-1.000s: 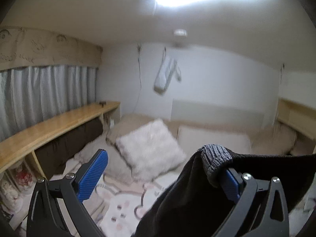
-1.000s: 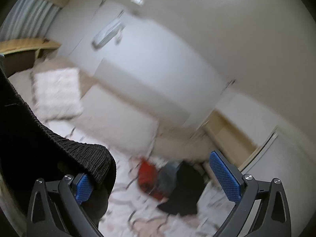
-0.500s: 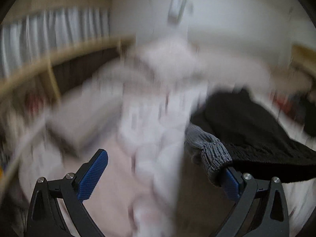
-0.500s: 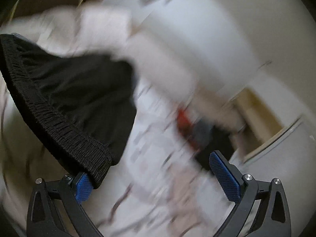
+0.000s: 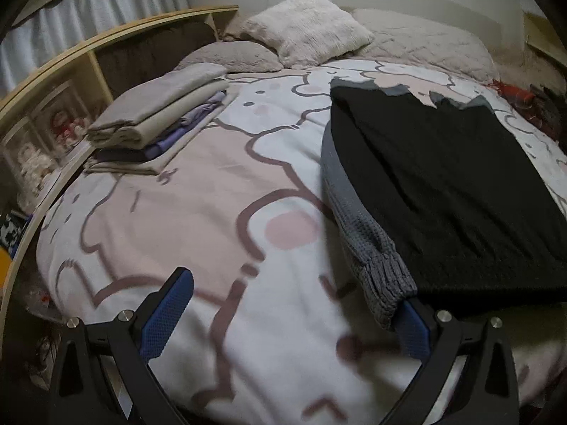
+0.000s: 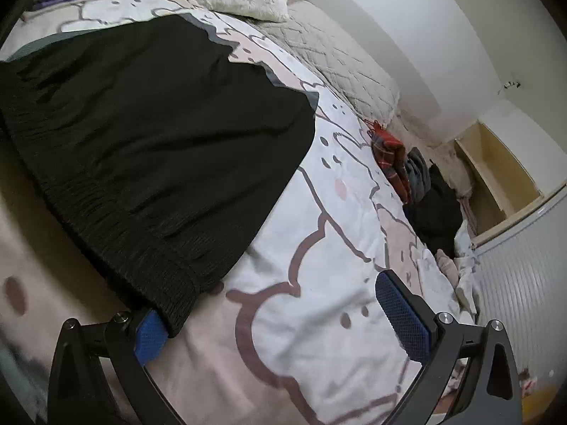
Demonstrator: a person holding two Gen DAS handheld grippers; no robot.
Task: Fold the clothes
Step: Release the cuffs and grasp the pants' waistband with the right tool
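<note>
A black knit sweater [image 5: 439, 184] with grey sleeves lies spread flat on the patterned bedspread [image 5: 212, 191]. My left gripper [image 5: 290, 311] is open, its jaws wide apart. The grey ribbed cuff [image 5: 386, 283] drapes over its right finger. In the right wrist view the sweater [image 6: 149, 134] fills the left. My right gripper [image 6: 280, 318] is open too. The black ribbed hem [image 6: 166, 283] rests on its left finger.
A stack of folded clothes [image 5: 156, 120] sits at the bed's left edge beside a wooden shelf [image 5: 71, 63]. Pillows [image 5: 308, 28] lie at the head. A pile of unfolded clothes [image 6: 414, 180] lies at the bed's right side.
Both grippers swung down from holding the sweater up in the air. The sweater now lies spread flat on the bed.
</note>
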